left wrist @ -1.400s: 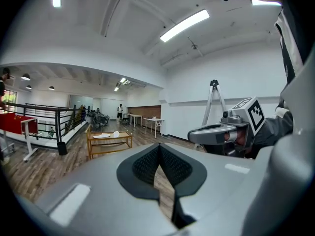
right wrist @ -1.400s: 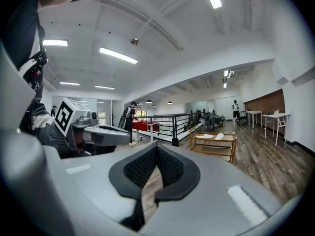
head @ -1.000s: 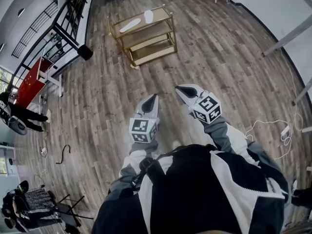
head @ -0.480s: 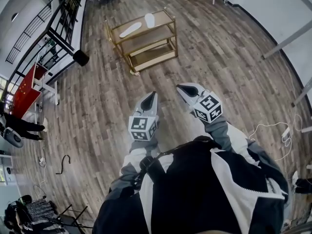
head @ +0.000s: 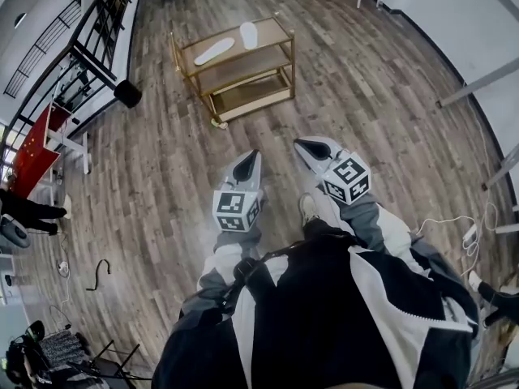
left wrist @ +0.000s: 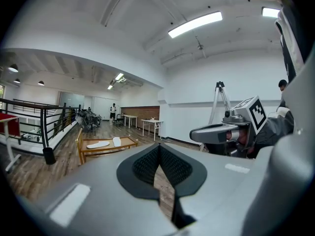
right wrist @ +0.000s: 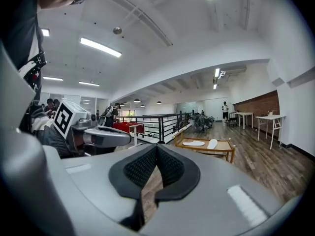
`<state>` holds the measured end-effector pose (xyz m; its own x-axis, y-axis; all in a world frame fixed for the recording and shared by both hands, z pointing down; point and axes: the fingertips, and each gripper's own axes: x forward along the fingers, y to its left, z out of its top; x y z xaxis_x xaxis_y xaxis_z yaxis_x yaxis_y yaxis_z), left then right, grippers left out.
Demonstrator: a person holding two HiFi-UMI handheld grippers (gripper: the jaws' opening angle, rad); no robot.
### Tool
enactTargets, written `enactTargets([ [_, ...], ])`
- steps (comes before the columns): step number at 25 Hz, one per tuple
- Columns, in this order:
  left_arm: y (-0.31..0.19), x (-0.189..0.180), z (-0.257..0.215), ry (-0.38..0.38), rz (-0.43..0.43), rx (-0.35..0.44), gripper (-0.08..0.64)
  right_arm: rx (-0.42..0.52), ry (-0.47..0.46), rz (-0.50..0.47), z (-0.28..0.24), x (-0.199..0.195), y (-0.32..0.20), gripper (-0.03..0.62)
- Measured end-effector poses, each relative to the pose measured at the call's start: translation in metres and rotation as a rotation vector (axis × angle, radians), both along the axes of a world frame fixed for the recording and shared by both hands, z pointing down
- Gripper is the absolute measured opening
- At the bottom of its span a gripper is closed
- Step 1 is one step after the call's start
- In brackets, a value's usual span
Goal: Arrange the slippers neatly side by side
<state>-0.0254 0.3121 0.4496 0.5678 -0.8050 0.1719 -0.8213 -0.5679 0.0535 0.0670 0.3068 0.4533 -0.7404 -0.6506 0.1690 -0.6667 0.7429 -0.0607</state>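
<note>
Two white slippers lie apart on the top shelf of a gold-framed wooden rack (head: 284, 32): one slipper (head: 215, 52) lies slantwise at the left, the other slipper (head: 248, 33) stands more upright to its right. Both show far off in the left gripper view as slippers (left wrist: 98, 143) (left wrist: 116, 141), and in the right gripper view (right wrist: 193, 143) (right wrist: 212, 143). My left gripper (head: 252, 157) and right gripper (head: 302, 147) are held side by side above the floor, well short of the rack, both shut and empty.
Wooden floor all around. A black railing (head: 97, 35) with a round black base (head: 127, 93) runs at the left, with a red table (head: 36, 140) beyond. White cables (head: 454, 221) lie on the floor at the right. A tripod (left wrist: 219, 100) stands by the white wall.
The view has drifted forward toward the rack, which sits slightly lower and nearer in the head view. Both grippers stay shut and keep their places side by side.
</note>
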Motion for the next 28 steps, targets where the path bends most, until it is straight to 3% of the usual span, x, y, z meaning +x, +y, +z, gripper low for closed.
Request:
enactTargets([
  [15,-0.157,0.016,-0.012,-0.029,-0.127,0.007,0.014,0.007,-0.032,-0.142,-0.010,0.010,-0.169,0.005],
  [22,-0.209,0.029,-0.012,-0.033,-0.160,0.023,0.014,0.013,-0.035,-0.181,-0.006,0.019,-0.224,0.005],
  [28,-0.234,0.020,-0.002,-0.022,-0.193,-0.007,0.014,-0.008,-0.043,-0.216,-0.002,0.007,-0.249,0.005],
])
